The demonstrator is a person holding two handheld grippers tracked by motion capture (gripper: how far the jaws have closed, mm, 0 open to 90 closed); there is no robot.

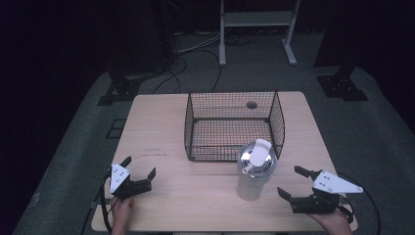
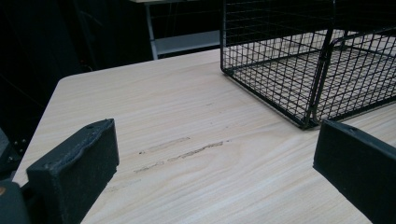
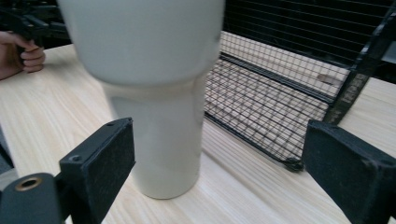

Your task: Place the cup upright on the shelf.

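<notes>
Nearest the high camera, two hands hold tongs at the near edge of the worktop (image 1: 161, 127). Right tongs (image 1: 293, 182) stand wide open with nothing between the jaws, and left tongs (image 1: 140, 169) are likewise spread and empty, aimed toward the near left corner of the basket (image 1: 188, 128).

Between them, but much closer to the right side, stands a pale tumbler (image 1: 254, 171) with a shiny lid and a white flip tab on top. It is upright on the worktop, its long axis vertical, just in front of the wire basket's near wall (whether it touches the mesh I cannot tell).

From the right tongs the tumbler lies ahead and a little to the left: in the right gripper view the tumbler (image 3: 159, 102) rises close behind the left jaw, narrow at its foot and wider above, with the basket (image 3: 280, 102) beyond it to the right. The gap between the jaws looks wide enough for the slim lower body.

The right hand is plainly the nearer one, so a grasp would likely fall to it, closing on the foot from the side; the left tongs are well apart from it.
</notes>
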